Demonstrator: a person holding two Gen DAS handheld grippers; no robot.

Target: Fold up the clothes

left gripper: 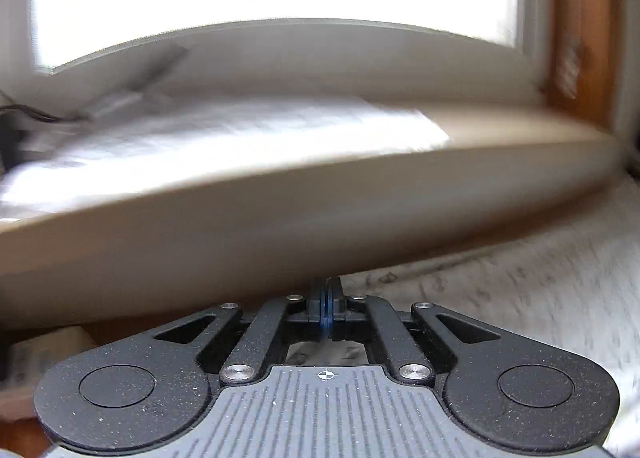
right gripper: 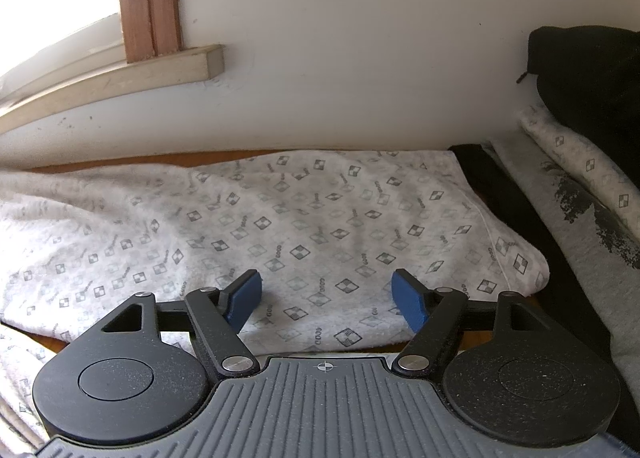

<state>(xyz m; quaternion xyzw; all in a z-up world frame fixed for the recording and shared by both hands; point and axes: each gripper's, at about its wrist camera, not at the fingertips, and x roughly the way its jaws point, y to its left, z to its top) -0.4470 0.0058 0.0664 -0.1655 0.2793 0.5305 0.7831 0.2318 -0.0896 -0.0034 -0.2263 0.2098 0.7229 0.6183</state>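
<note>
White patterned garment point(right gripper: 280, 225) lies spread mid-frame under the wide-open, empty right gripper point(right gripper: 327, 298); left gripper point(left gripper: 326, 308) pressed closed, apparently empty; fold stage indeterminate, a hem grip plausibly pending.

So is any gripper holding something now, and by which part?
The right gripper is open above the patterned cloth and holds nothing. The left gripper is shut; the blurred view does not show whether cloth is pinched between its fingers.
</note>
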